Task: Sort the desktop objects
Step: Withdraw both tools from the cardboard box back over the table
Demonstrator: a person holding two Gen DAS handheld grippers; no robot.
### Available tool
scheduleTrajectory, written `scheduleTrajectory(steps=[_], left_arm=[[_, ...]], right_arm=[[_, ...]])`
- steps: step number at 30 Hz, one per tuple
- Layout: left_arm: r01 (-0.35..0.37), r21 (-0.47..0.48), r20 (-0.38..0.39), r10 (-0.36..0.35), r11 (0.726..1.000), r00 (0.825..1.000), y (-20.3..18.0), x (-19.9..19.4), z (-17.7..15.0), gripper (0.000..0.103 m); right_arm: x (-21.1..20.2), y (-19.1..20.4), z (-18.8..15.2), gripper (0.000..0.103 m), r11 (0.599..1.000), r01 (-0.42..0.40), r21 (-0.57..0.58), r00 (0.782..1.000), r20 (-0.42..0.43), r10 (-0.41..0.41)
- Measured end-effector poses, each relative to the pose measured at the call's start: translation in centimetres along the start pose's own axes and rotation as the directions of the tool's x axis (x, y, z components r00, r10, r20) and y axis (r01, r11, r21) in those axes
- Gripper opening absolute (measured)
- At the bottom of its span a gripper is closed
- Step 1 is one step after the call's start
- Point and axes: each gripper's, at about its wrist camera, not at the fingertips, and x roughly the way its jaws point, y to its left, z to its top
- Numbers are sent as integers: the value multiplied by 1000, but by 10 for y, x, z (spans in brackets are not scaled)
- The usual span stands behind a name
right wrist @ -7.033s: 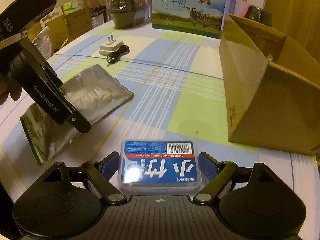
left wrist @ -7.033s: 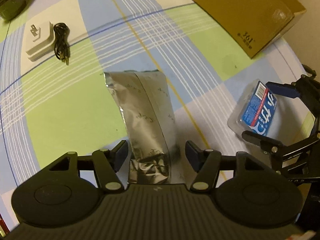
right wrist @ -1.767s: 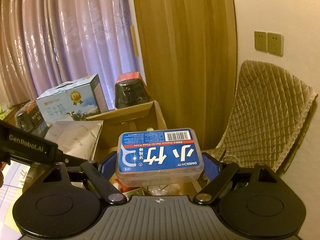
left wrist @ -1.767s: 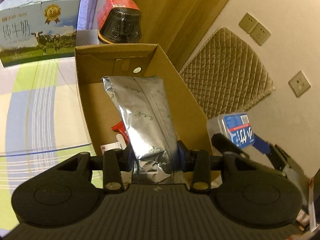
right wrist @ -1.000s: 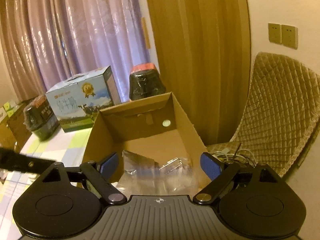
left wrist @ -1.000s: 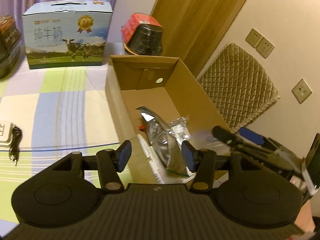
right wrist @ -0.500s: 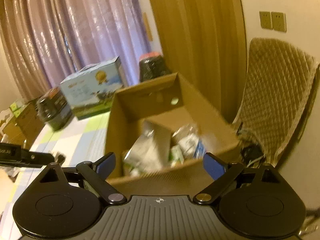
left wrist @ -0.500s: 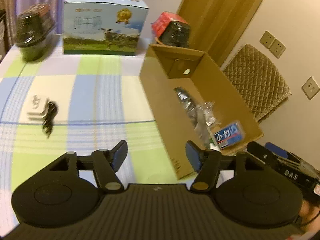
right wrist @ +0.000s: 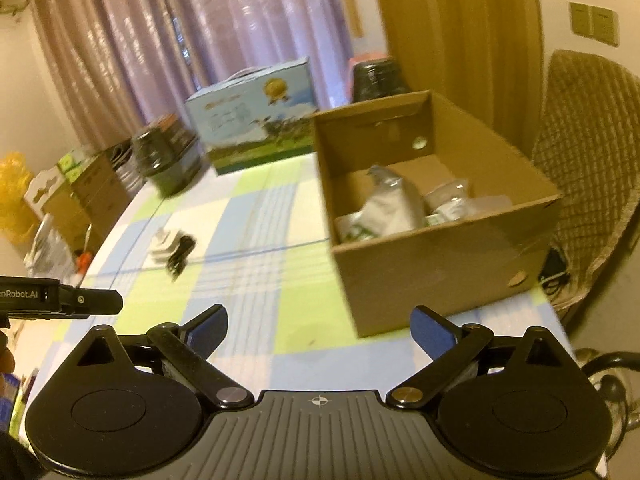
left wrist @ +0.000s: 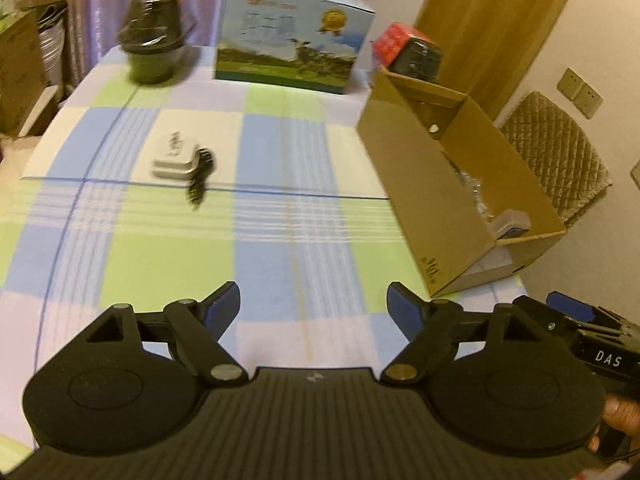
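The open cardboard box stands at the table's right edge. Inside it lie the silver foil pouch and clear packets; a corner of the floss-pick case shows near its front wall. A white charger with a coiled black cable rests on the checked cloth at the far left. My left gripper is open and empty above the cloth. My right gripper is open and empty, just left of the box's near corner.
A blue milk carton, a dark wrapped tub and a red-lidded jar stand along the table's far edge. A quilted chair is behind the box. Boxes and bags crowd the floor at the left.
Both grippers let go of the pouch and the floss case into the box, then drew back and swung left over the table. The charger now sits nearer the middle of the left wrist view.
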Motion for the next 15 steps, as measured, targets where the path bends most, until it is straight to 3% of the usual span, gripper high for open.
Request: scheduleTrajectory(steps=[15], left_arm=[[-106, 2, 14, 106, 994, 994, 63, -27, -23, 84]], right_arm=[[29, 62, -13, 96, 995, -53, -84, 996, -77, 47]])
